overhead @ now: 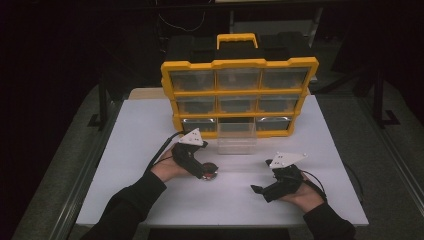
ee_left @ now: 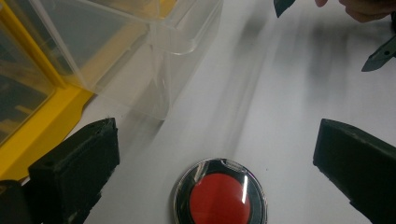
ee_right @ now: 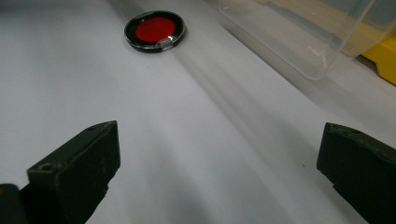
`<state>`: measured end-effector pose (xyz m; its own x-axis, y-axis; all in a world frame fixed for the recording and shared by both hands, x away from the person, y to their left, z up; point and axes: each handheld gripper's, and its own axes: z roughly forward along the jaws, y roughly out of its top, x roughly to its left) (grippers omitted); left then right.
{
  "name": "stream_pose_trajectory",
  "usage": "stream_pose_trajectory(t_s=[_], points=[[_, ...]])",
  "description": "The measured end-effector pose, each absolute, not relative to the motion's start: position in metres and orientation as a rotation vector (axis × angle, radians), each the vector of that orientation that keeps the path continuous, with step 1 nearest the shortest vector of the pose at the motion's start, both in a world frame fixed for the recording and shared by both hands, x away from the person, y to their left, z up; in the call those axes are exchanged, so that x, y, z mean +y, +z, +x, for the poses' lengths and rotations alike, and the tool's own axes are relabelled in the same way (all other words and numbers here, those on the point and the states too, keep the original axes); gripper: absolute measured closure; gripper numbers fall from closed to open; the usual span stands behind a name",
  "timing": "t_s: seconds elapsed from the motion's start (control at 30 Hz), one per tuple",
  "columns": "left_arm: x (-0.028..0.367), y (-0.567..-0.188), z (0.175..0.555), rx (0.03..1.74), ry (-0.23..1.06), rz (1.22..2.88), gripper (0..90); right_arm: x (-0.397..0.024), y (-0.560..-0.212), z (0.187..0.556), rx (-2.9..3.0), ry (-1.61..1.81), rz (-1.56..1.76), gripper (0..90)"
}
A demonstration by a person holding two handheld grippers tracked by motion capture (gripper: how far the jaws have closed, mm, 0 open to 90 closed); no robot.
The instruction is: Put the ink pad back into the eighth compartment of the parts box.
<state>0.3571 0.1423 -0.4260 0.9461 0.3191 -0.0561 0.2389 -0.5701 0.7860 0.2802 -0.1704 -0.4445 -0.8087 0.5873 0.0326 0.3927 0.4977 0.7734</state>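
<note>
A small round black case with a red centre (ee_left: 219, 193) lies flat on the white table (overhead: 130, 150). My left gripper (ee_left: 217, 135) is open, one jaw on each side of the case and apart from it. In the high view this left gripper (overhead: 208, 173) sits just left of table centre over the red case (overhead: 211, 168). My right gripper (ee_right: 219, 130) is open with nothing between its jaws, and the red case (ee_right: 155, 30) lies well ahead of it. That right gripper (overhead: 256, 189) rests near the front edge.
A yellow organiser (overhead: 239, 95) with clear drawers stands upright at the back of the table. Its bottom middle clear drawer (overhead: 236, 140) is pulled out toward me, just beyond the case. The drawer (ee_left: 140, 42) looks empty. Dark surroundings lie past the table edges.
</note>
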Motion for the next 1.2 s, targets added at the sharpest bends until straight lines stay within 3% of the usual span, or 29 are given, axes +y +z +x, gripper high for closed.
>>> stream_pose_trajectory(t_s=[1.2], points=[[0.129,-0.446,0.356,0.323,0.093,2.387,0.0,-0.170,-0.445,0.280,2.513,1.202,0.836,0.0]])
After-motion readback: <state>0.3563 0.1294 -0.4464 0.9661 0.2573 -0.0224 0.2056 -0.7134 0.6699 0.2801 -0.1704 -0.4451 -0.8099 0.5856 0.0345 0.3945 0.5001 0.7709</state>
